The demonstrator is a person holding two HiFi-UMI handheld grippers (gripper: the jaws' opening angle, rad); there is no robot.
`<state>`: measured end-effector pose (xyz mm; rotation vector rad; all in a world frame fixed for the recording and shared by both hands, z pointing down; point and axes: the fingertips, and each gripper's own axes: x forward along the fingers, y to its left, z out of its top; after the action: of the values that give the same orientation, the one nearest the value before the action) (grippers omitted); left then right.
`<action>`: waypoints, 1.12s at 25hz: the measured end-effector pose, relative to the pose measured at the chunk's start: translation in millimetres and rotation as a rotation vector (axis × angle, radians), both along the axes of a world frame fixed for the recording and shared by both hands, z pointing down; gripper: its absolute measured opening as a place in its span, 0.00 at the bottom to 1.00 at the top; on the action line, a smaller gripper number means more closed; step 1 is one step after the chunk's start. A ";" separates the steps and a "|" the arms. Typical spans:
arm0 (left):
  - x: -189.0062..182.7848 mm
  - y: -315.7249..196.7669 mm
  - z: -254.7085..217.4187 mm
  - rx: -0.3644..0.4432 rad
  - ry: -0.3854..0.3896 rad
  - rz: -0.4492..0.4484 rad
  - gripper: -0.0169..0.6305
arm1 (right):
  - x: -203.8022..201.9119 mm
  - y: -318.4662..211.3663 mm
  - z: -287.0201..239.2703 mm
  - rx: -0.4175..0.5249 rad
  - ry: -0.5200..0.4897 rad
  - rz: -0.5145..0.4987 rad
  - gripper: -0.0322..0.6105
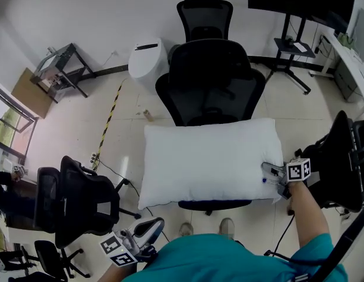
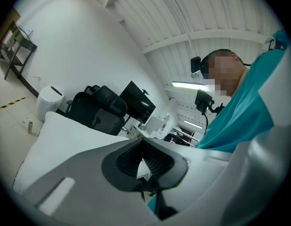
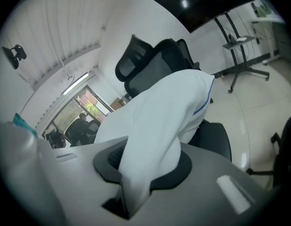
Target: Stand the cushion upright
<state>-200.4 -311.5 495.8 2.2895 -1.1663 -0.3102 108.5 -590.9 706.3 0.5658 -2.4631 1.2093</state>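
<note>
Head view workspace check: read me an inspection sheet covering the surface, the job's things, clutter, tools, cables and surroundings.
Surface: black office chair; its seat carries the cushion.
Job's things: white cushion lies across the seat, overhanging both sides, not yet upright.
Clutter: small bottle-like thing on the floor; white bin beside the chair.
Tools: right tool pinches the cushion's right edge; left tool hangs near the person's body, jaws together, empty.
Cables: one cable trails on the floor at left.
Surroundings: more office chairs, screen on a wheeled stand, striped floor tape.
</note>
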 end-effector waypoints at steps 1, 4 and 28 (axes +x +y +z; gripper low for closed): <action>-2.8 2.0 -3.4 0.014 0.004 -0.003 0.05 | -2.5 0.8 -17.3 0.039 0.003 -0.015 0.19; -13.7 12.1 -11.0 0.061 0.008 -0.014 0.04 | -19.8 9.0 -79.2 0.154 -0.003 -0.067 0.17; -93.3 76.9 -42.6 0.304 0.075 -0.235 0.05 | -185.5 -15.5 -439.2 0.875 0.551 -0.827 0.17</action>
<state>-293.7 -234.5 453.2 2.3689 -1.4342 -0.6989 -77.0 -606.4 267.1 0.0045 -2.2119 -0.3292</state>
